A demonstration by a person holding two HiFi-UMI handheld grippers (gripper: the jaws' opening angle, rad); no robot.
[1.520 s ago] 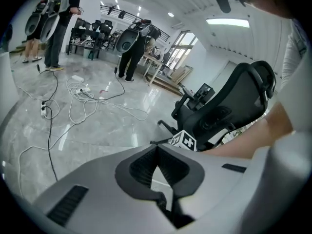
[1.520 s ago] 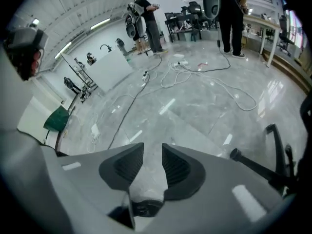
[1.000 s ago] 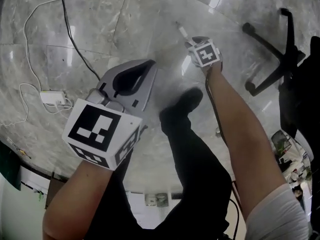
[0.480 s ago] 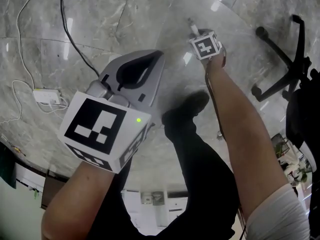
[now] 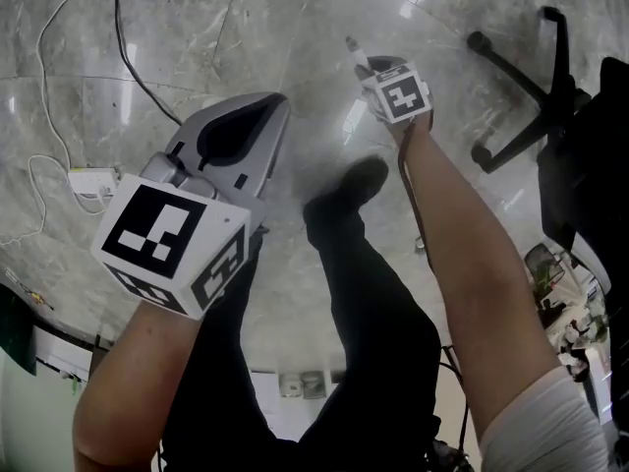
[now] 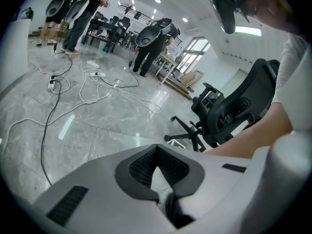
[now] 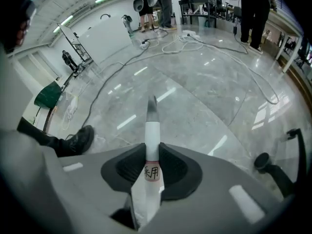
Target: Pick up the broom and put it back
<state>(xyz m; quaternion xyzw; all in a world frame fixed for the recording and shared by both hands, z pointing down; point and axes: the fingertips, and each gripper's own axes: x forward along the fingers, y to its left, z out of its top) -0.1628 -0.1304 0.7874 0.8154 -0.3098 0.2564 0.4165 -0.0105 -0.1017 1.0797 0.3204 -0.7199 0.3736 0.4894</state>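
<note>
A thin white broom handle (image 7: 151, 130) is gripped between the fingers of the right gripper (image 7: 152, 149), which have just been closing on it; the dark pads are pressed against its two sides at a small label (image 7: 151, 172) bearing dark characters. Beyond the fingers the handle is seen reaching out above the grey marble floor (image 7: 209, 96), its far end darker; the head of the broom is not shown in any view. In the head view the right gripper (image 5: 366, 67) is pointed steeply down at the floor (image 5: 295, 28) at the end of an outstretched arm, and a short length of the broom handle (image 5: 352, 47) is seen poking out past it. The left gripper (image 5: 279, 102) is held nearer the body, and its fingers are brought together at the tips with nothing between them, as the left gripper view (image 6: 156, 147) confirms. A black shoe (image 5: 352, 189) is planted on the floor between the two grippers. An office chair (image 5: 550, 96) is seen to the right, and cables (image 5: 120, 37) with a power strip (image 5: 93, 180) lie to the left.
</note>
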